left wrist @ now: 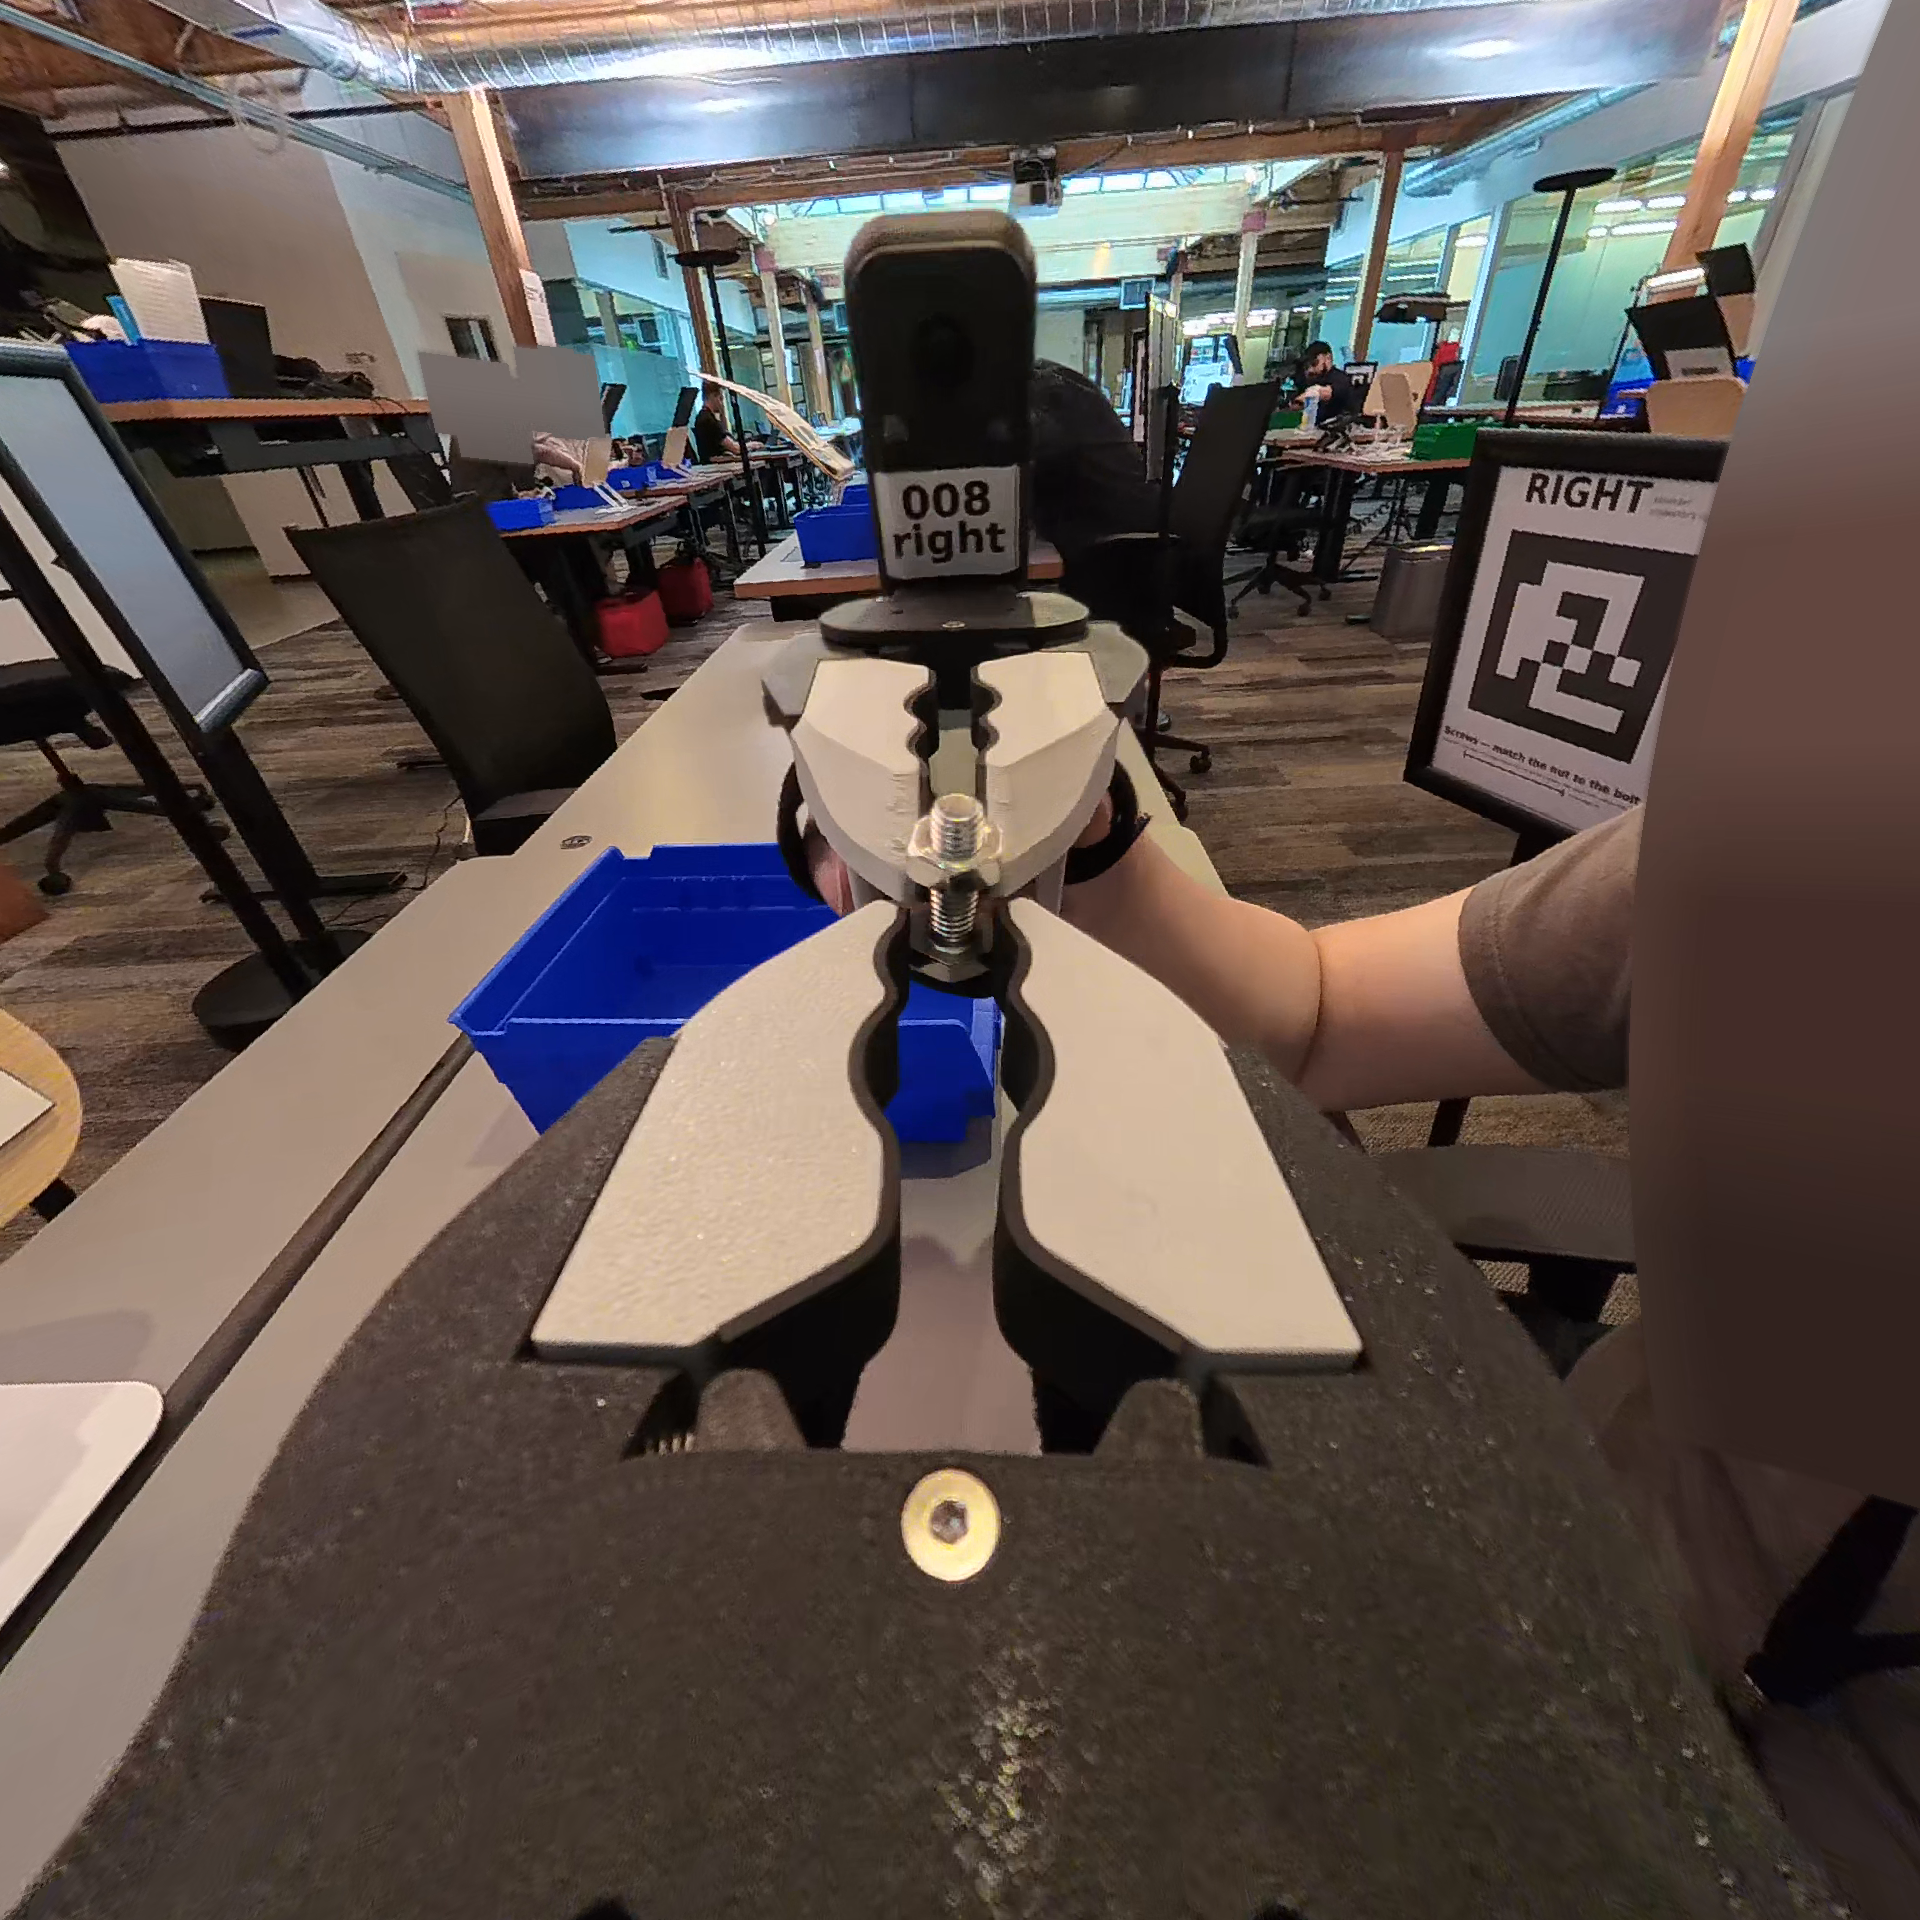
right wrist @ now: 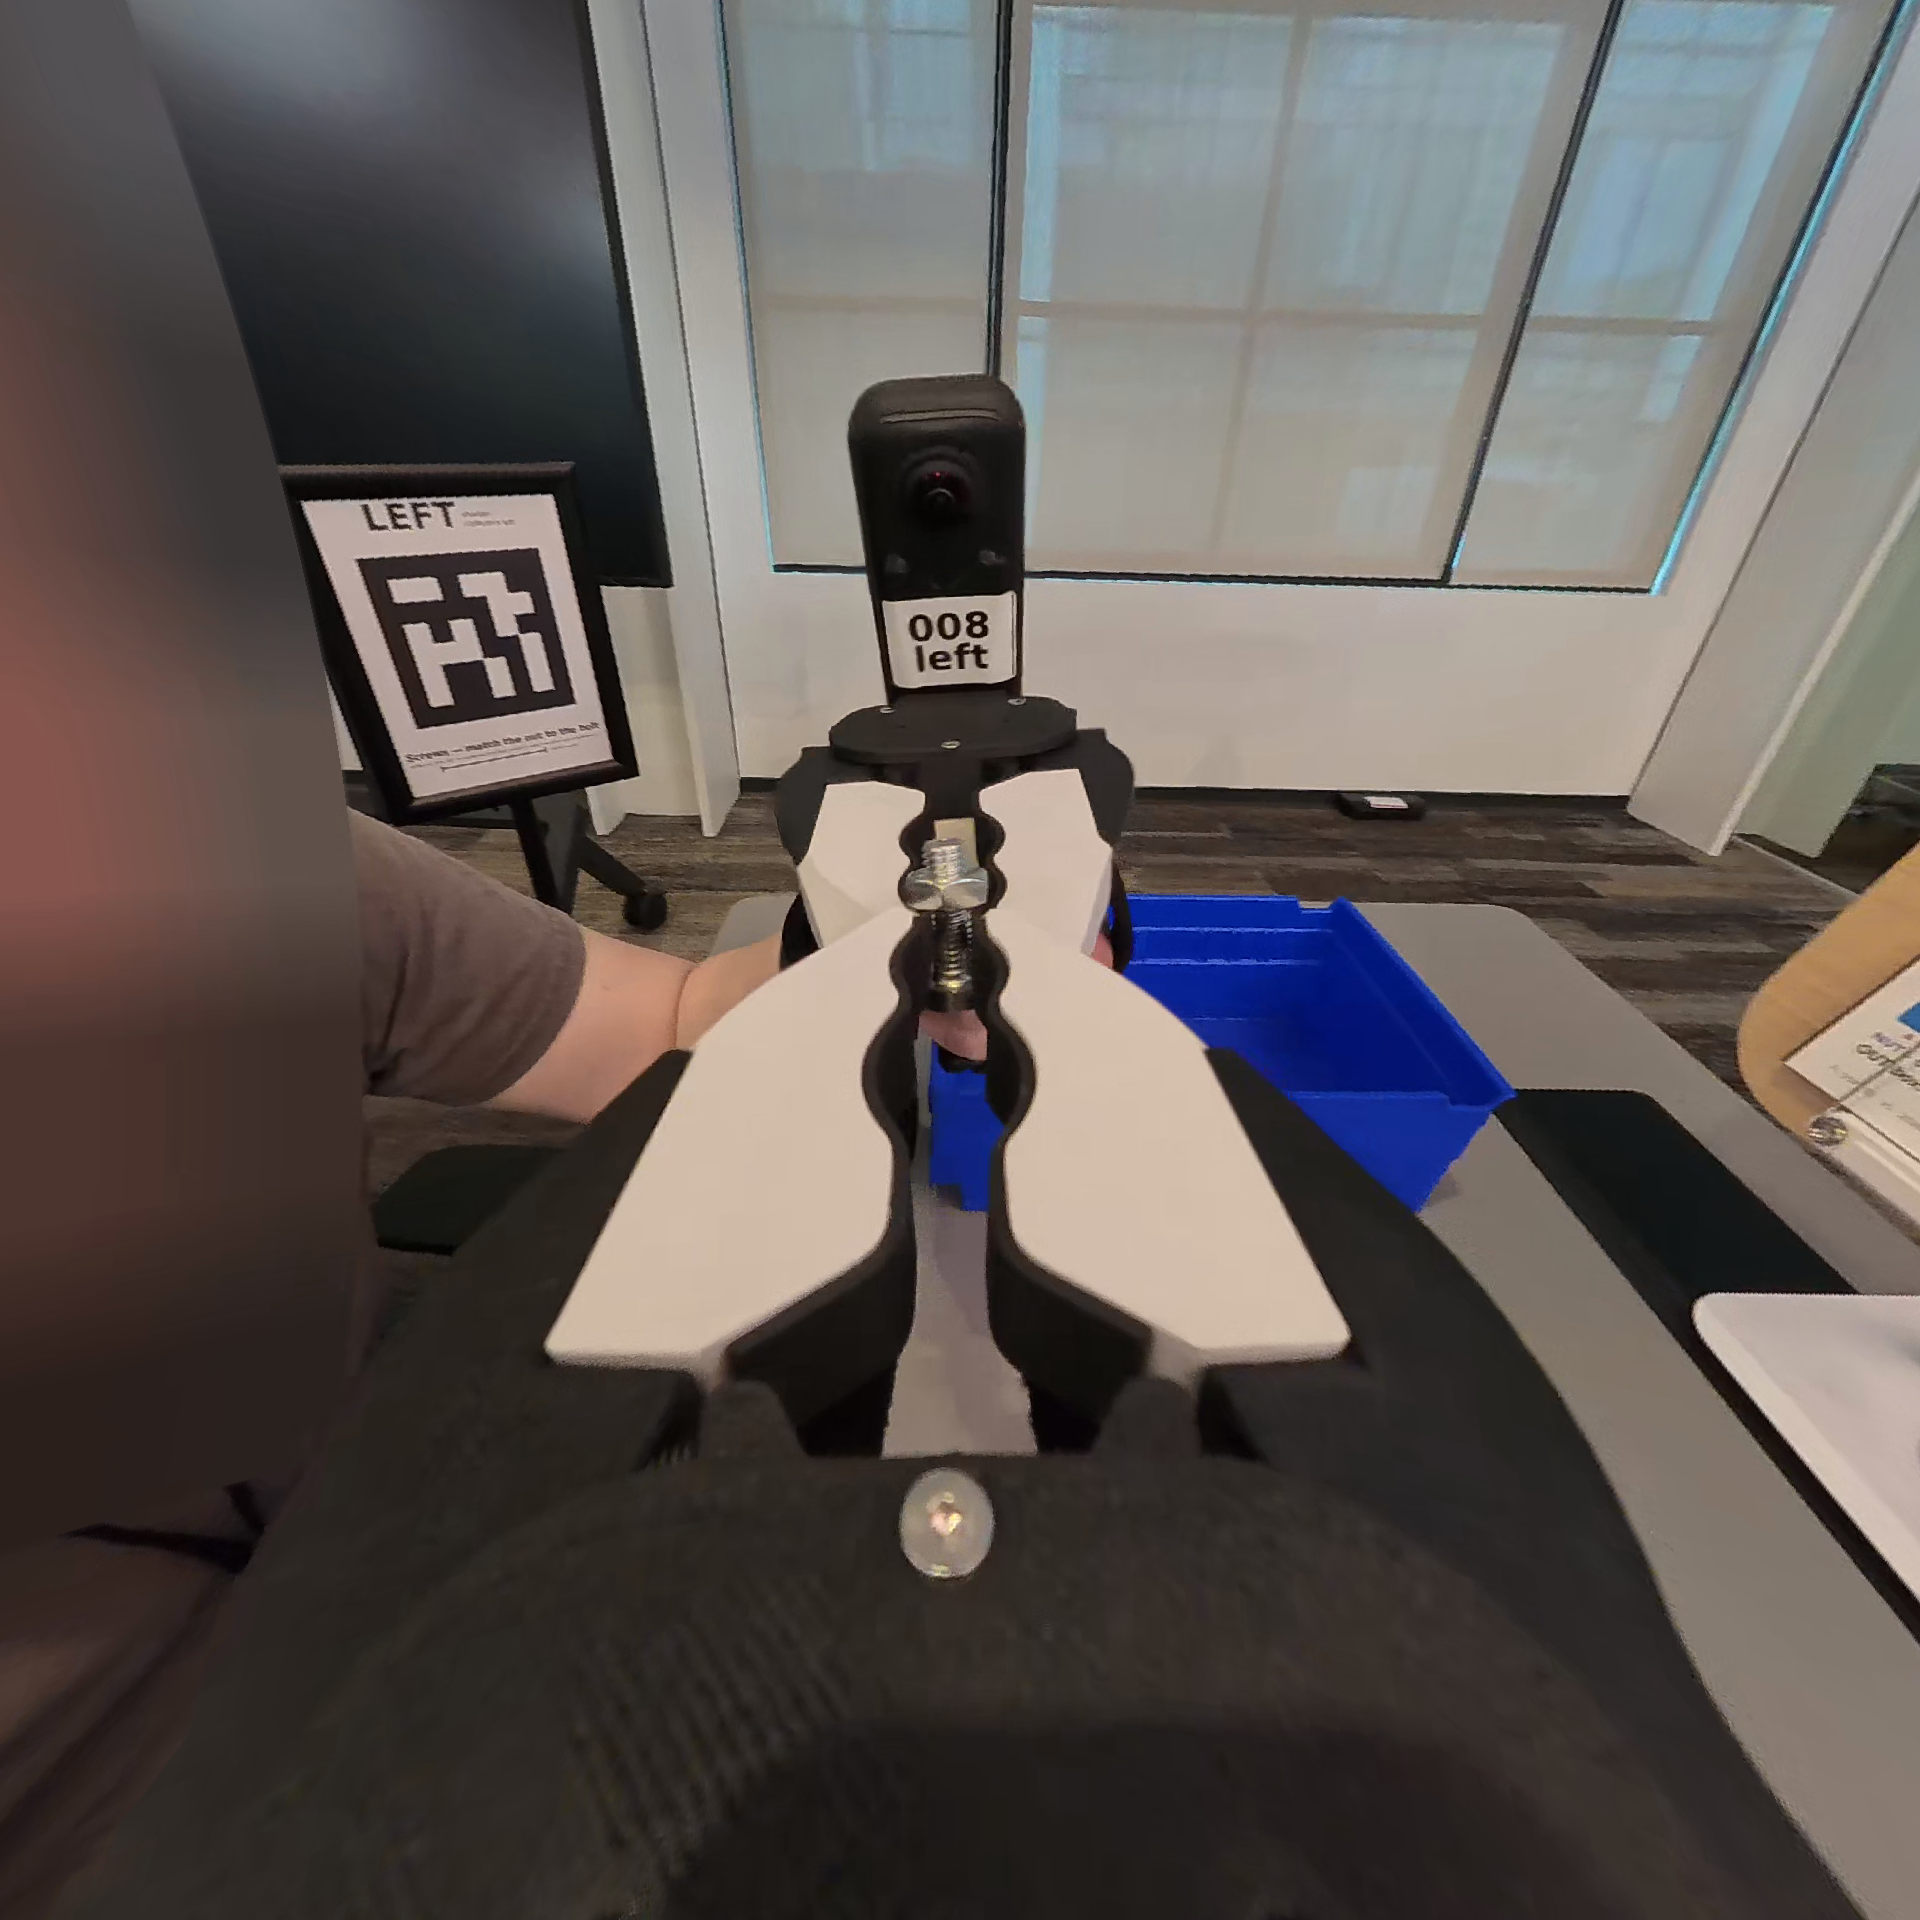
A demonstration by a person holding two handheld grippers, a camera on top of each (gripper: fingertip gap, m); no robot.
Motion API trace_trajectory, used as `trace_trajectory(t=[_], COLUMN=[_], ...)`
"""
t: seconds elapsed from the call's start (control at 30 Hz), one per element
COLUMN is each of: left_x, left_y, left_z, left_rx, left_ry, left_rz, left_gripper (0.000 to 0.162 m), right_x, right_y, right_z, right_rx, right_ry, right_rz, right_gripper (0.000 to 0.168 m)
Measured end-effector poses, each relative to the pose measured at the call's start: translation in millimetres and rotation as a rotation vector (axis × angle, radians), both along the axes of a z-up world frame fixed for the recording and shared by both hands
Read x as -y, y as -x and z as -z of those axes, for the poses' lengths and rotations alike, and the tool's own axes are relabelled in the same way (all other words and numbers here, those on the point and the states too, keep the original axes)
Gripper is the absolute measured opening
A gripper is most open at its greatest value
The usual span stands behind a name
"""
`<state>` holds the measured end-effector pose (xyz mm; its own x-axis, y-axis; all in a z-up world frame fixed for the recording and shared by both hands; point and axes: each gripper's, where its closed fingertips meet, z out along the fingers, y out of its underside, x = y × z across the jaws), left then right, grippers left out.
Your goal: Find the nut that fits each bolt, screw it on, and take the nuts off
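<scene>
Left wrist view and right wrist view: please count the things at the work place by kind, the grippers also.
Bolt: 1
Nut: 1
Blue bin: 1
Grippers: 2, the left gripper and the right gripper
Total: 5

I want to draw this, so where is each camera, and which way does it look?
Left wrist view: sits on the left gripper and looks along its fingers at the right gripper, with an open office behind; the person's right forearm shows.
Right wrist view: sits on the right gripper and looks the opposite way at the left gripper, with windows behind; the left forearm shows.
Shared: both grippers, the bolt with its nut between them, and the blue bin.
</scene>
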<state>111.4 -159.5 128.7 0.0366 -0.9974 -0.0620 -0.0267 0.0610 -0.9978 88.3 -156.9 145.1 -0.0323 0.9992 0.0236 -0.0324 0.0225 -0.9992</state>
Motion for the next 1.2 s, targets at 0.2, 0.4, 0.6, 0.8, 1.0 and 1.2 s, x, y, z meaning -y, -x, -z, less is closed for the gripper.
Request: trace_trajectory(t=[0.2, 0.4, 0.6, 0.8, 1.0, 1.2], left_x=[0, -1, -6, -7, -6, -8], left_y=[-1, -1, 1, 0, 0, -2], left_z=[6, 7, 3, 4, 7, 11], left_rx=[-0.046, -0.050, -0.024, -0.047, -0.071, -0.090], left_ry=[0.007, 0.028, 0.022, -0.022, -0.024, -0.033], left_rz=[0.000, -0.002, -0.034, -0.071, -0.068, -0.080], left_gripper=[0.014, 0.014, 0.015, 0.014, 0.014, 0.014], right_x=[1, -1, -6, -7, -6, -4], right_y=[1, 1, -1, -2, -1, 1], right_z=[5, 6, 4, 4, 2, 5], right_rx=[0.012, 0.017, -0.019, -0.027, -0.025, 0.001], right_ry=[0.012, -0.037, 0.002, 0.003, -0.012, -0.043], right_rz=[-0.037, -0.012, -0.024, -0.030, -0.005, 0.004], right_gripper=[0.008, 0.008, 0.008, 0.019, 0.026, 0.016])
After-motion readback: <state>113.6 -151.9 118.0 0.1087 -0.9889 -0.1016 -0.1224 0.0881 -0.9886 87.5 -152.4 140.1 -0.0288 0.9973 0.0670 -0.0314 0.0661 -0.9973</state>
